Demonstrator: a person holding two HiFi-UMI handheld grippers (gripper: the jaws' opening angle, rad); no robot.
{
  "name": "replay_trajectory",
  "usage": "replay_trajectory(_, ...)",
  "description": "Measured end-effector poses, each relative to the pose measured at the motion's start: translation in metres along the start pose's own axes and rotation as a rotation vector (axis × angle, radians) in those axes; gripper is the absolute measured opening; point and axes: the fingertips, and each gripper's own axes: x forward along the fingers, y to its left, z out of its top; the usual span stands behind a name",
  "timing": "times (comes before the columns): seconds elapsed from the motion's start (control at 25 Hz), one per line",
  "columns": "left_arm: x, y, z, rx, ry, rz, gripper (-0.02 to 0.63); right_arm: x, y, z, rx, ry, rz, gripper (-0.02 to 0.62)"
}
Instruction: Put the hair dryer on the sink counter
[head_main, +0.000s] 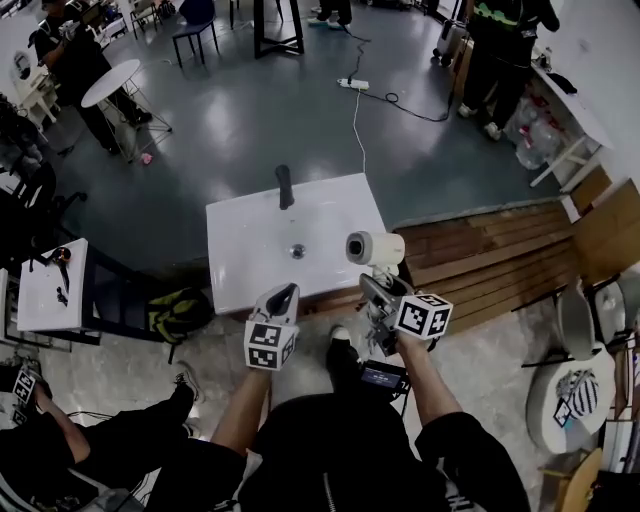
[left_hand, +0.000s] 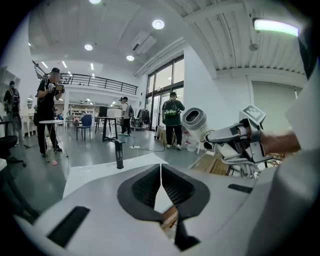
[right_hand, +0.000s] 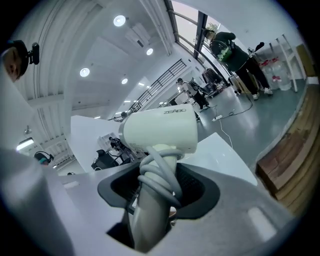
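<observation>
The white hair dryer (head_main: 372, 248) stands upright over the right front corner of the white sink counter (head_main: 250, 265). My right gripper (head_main: 378, 285) is shut on its handle. In the right gripper view the dryer's head (right_hand: 160, 131) tops a handle wound with grey cord (right_hand: 159, 182), clamped in that gripper (right_hand: 157, 192). My left gripper (head_main: 283, 297) hovers at the counter's front edge, shut and empty. In the left gripper view its tips (left_hand: 160, 172) meet, with the dryer (left_hand: 195, 120) to the right. A black faucet (head_main: 285, 187) stands at the counter's far edge, and a drain (head_main: 297, 251) sits mid-counter.
A wooden platform (head_main: 490, 250) lies right of the counter. A power strip (head_main: 352, 84) with a cable is on the floor behind. A backpack (head_main: 180, 312) and a small white table (head_main: 50, 285) sit left. People stand around a round table (head_main: 110, 82) and at the back right.
</observation>
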Motion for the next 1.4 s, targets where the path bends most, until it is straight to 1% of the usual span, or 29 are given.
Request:
replay_trajectory(0.2,0.052,0.014,0.025,-0.034,0.008,0.021,0.015,0.037,-0.026,0.042,-0.018,0.035,0.02,0.209)
replay_trajectory(0.36,0.086,0.021,0.039,-0.04,0.023,0.035,0.015,0.058,-0.049,0.068,-0.026,0.058,0.028,0.209)
replay_trajectory(0.56,0.119,0.036,0.053,-0.041,0.036,0.06,0.015,0.083,-0.075,0.095,-0.021,0.065,0.036,0.209)
replay_trajectory(0.72,0.144,0.043,0.061,-0.05,0.046,0.075,0.015,0.1,-0.087,0.113,-0.02,0.076,0.051,0.209)
replay_trajectory(1.0,0.167,0.048,0.062,-0.071,0.054,0.093,0.015,0.12,-0.102,0.123,-0.03,0.107,0.076,0.209)
replay_trajectory(1.16,0.171,0.052,0.063,-0.069,0.058,0.11,0.015,0.126,-0.106,0.124,-0.02,0.108,0.078,0.209)
replay_trajectory(1.4,0.178,0.06,0.073,-0.06,0.051,0.087,0.015,0.135,-0.104,0.125,-0.024,0.108,0.068,0.209)
